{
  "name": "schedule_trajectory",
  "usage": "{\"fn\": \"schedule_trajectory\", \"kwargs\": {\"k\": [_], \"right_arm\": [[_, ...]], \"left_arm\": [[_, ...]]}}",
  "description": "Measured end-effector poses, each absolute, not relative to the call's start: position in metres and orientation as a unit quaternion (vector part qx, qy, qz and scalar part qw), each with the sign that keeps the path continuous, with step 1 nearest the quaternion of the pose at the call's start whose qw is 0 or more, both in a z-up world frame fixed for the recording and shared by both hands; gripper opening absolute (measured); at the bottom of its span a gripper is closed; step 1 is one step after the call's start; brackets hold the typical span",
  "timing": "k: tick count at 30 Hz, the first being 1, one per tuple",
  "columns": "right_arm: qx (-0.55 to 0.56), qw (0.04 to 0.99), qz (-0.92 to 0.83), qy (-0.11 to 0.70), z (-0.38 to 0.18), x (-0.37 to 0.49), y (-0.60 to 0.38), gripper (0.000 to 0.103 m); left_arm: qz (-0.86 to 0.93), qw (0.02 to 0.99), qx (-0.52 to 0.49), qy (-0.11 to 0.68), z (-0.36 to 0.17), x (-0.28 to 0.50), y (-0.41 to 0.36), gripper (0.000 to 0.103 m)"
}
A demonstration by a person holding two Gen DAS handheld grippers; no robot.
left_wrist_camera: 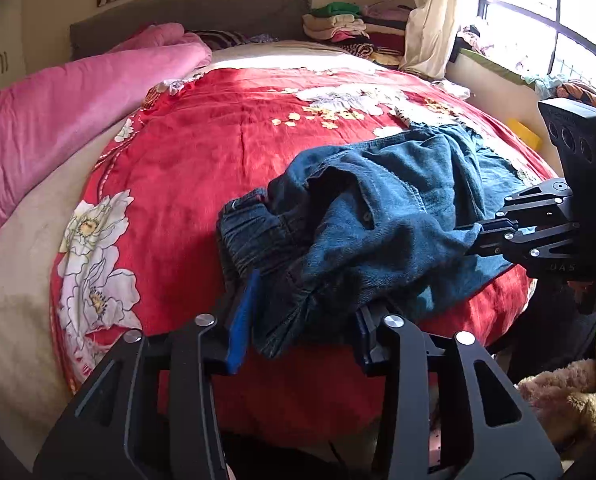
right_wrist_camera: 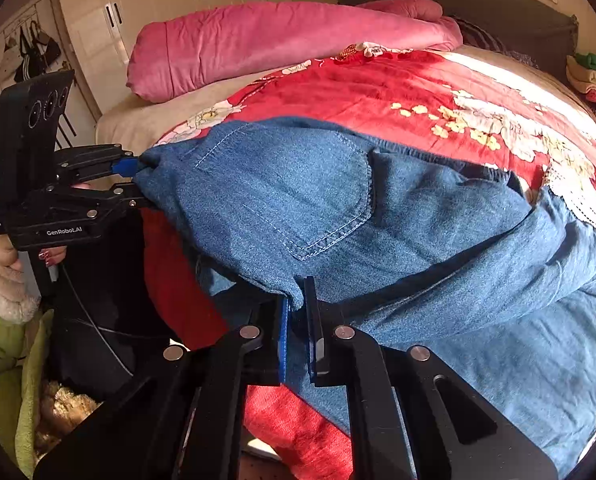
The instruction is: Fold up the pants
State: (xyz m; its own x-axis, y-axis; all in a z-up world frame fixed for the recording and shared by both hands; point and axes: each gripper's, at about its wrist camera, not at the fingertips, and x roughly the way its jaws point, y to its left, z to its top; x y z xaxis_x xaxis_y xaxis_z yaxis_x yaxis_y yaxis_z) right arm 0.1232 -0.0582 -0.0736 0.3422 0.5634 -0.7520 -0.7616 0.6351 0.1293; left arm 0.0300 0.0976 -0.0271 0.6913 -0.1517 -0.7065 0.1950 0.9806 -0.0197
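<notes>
Blue denim pants (left_wrist_camera: 378, 208) lie crumpled on the red flowered bedspread (left_wrist_camera: 218, 140), near the bed's front edge. My left gripper (left_wrist_camera: 306, 298) is open, its jaws well apart. The gathered waistband sits between them, and the left blue pad (left_wrist_camera: 240, 320) shows bare. From the right wrist view the left gripper (right_wrist_camera: 138, 182) is at the pants' (right_wrist_camera: 318, 200) left corner, back pocket up. My right gripper (right_wrist_camera: 300, 292) is shut on a pinch of the pants' near edge. It enters the left wrist view from the right (left_wrist_camera: 468, 236), tips buried in the denim.
A rolled pink quilt (left_wrist_camera: 58, 112) lies along the far left of the bed. Folded clothes (left_wrist_camera: 346, 28) are stacked by the headboard, beside a curtain and window (left_wrist_camera: 538, 8). A plush toy (left_wrist_camera: 558, 400) and a green sleeve (right_wrist_camera: 6, 340) are below the bed edge. Wardrobes (right_wrist_camera: 158, 0) stand behind.
</notes>
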Motion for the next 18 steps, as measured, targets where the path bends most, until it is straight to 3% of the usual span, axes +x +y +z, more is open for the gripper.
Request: {"fn": "schedule_trajectory", "kwargs": {"k": [11, 13, 18], "right_arm": [[-0.098, 0.816, 0.406, 0.400, -0.078, 0.122, -0.055, 0.009], [-0.086, 0.811, 0.400, 0.418, -0.087, 0.126, -0.055, 0.010], [-0.081, 0.810, 0.400, 0.422, -0.091, 0.127, -0.054, 0.011]], "left_arm": [[-0.047, 0.941, 0.035, 0.335, -0.007, 0.043, 0.100, 0.038], [-0.038, 0.927, 0.028, 0.372, -0.022, 0.046, 0.105, 0.042], [-0.037, 0.915, -0.018, 0.402, -0.033, 0.034, 0.124, 0.063]]}}
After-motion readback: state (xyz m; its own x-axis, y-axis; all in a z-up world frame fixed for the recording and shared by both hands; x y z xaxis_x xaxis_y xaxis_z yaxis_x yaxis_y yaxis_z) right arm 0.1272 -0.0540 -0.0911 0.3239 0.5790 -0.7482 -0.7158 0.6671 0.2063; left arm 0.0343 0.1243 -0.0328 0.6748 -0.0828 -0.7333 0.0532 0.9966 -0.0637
